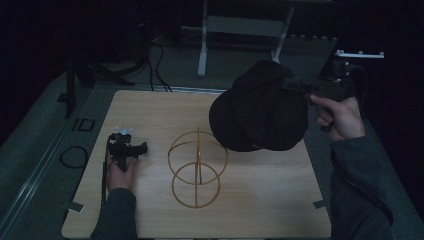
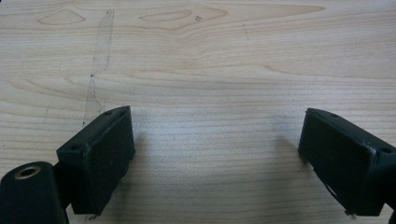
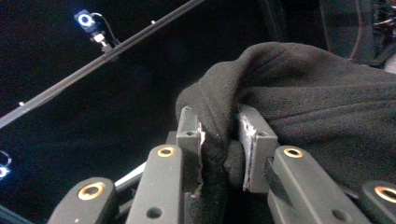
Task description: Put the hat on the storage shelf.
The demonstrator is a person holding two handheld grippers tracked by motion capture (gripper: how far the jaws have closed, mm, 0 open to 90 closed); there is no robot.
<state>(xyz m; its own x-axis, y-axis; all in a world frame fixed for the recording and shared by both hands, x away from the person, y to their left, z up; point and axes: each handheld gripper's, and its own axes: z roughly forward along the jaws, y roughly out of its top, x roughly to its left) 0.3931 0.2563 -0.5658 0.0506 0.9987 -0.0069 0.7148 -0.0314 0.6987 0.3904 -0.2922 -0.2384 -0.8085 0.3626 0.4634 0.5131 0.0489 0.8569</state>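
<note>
Right tool [image 1: 292,85] clamped on a fold at the edge of the black hat [image 1: 260,107]; the right tool's view shows fabric [image 3: 219,135] bunched between the two jaws. Hat hangs in the air, above the far right of the tabletop [image 1: 150,110], up and right of the wire stand [image 1: 196,167]. Stand sits upright mid-tabletop, untouched.

Left tool [image 1: 131,148] rests low at the left, jaws wide apart over bare wood, holding nothing.

Risks, as judged: the grip is on a thin fold only, so the hat may slip out if swung. The hat sags and hides the stand's top from above, so lowering could miss. The stand is light wire and nothing holds it, so a brush from the hat could tip it.
</note>
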